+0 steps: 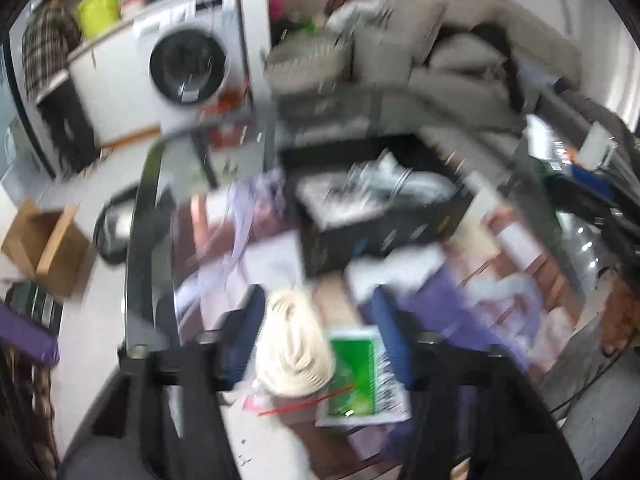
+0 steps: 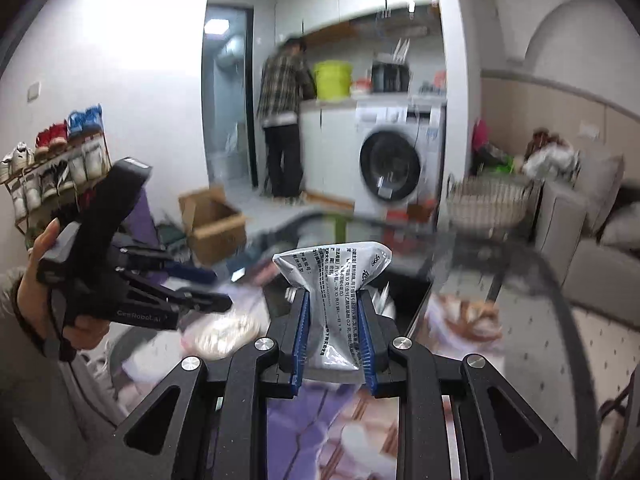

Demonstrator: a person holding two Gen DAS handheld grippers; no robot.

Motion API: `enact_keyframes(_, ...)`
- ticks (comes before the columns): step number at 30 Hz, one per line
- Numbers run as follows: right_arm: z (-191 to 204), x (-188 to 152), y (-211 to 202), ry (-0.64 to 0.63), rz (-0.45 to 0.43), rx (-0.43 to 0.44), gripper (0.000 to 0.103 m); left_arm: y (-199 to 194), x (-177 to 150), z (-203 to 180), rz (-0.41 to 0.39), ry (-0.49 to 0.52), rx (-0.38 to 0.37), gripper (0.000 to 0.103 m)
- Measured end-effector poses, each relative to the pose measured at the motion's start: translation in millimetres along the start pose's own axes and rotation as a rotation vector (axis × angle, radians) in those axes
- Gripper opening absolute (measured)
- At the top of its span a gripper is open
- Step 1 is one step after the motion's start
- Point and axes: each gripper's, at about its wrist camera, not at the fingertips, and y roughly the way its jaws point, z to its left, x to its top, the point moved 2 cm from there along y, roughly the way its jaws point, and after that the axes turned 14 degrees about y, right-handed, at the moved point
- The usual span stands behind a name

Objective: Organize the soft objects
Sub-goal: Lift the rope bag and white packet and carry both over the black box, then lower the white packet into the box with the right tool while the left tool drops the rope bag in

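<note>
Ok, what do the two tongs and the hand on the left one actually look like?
Both are black angular metal frames. The right tongs have blue ribbed pads and round silver bolts on the linkage. The left tongs carry white lettering on the side, too blurred to read for certain, and a dark cord by the handle. The hand holding them comes out of a grey sleeve.

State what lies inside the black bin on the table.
The black bin holds crumpled white and silvery soft packets, blurred in the left wrist view. Whatever lies beneath them is covered.
</note>
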Motion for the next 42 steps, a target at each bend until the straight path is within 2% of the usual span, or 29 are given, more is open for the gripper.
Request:
enact_keyframes(3, 6.3, -11.9, 16.0, -0.007, 0.068, 0.004, 0.022, 25.1, -17.5, -2.8, 0.103, -0.015, 0.034, 0.067)
enact_keyframes(7, 17.9, -26.6, 23.3, -0.040, 0.102, 0.013, 0.022, 60.2, -27.8, -13.0, 0.216, 0.008, 0.059, 0.077)
enact_keyframes(8, 18.9, -29.2, 24.8, -0.042, 0.110, 0.014, 0.022, 67.8, -28.0, -15.4, 0.240, 0.019, 0.074, 0.074)
enact_keyframes(9, 17.3, -31.5, 24.9, -0.041, 0.116, 0.013, 0.022, 71.5, -29.0, -16.3, 0.253, 0.023, 0.080, 0.056)
enact_keyframes(10, 17.3, -33.4, 26.8, -0.040, 0.125, 0.013, 0.022, 71.6, -27.9, -16.9, 0.243, 0.015, 0.076, 0.042)
enact_keyframes(11, 15.0, -34.6, 28.9, -0.037, 0.135, 0.012, 0.022, 72.0, -27.0, -16.6, 0.242, 0.003, 0.057, 0.033)
enact_keyframes(12, 12.1, -35.1, 31.0, -0.034, 0.141, 0.007, 0.022, 70.9, -26.6, -15.9, 0.243, -0.009, 0.035, 0.031)
enact_keyframes(14, 5.9, -35.6, 33.1, -0.027, 0.146, 0.003, 0.022, 66.5, -26.0, -13.7, 0.237, -0.017, 0.044, 0.029)
enact_keyframes(17, -1.5, -32.5, 34.2, -0.015, 0.140, -0.006, 0.022, 44.5, -17.0, -22.3, 0.146, 0.034, 0.060, 0.029)
enact_keyframes(20, -1.9, -24.8, 26.5, 0.005, 0.102, 0.000, 0.022, 5.6, -3.4, -39.9, -0.011, 0.080, 0.046, 0.029)
enact_keyframes(22, 0.0, -16.1, 16.5, 0.006, 0.048, 0.010, 0.022, -24.5, 4.0, -50.1, -0.147, 0.096, 0.055, 0.029)
enact_keyframes(23, 1.7, -11.9, 9.6, 0.002, 0.011, 0.018, 0.022, -45.4, 7.9, -57.2, -0.250, 0.111, 0.070, 0.029)
enact_keyframes(25, 4.3, -6.1, -0.6, -0.005, -0.047, 0.013, 0.022, -71.7, 10.6, -62.4, -0.380, 0.116, 0.107, 0.029)
enact_keyframes(28, 8.2, 0.1, -21.9, -0.007, -0.159, 0.032, 0.022, -101.4, 10.2, -64.8, -0.526, 0.113, 0.154, 0.029)
enact_keyframes(31, 13.6, 4.1, -43.4, -0.030, -0.266, 0.025, 0.022, -121.4, 6.4, -69.7, -0.631, 0.142, 0.193, 0.029)
enact_keyframes(35, 13.0, 8.7, -56.3, -0.017, -0.318, 0.023, 0.022, -136.8, -3.8, -68.8, -0.712, 0.164, 0.204, 0.029)
enact_keyframes(42, 12.2, 12.0, -48.1, -0.003, -0.279, 0.008, 0.022, -132.8, -0.3, -61.9, -0.688, 0.174, 0.186, 0.029)
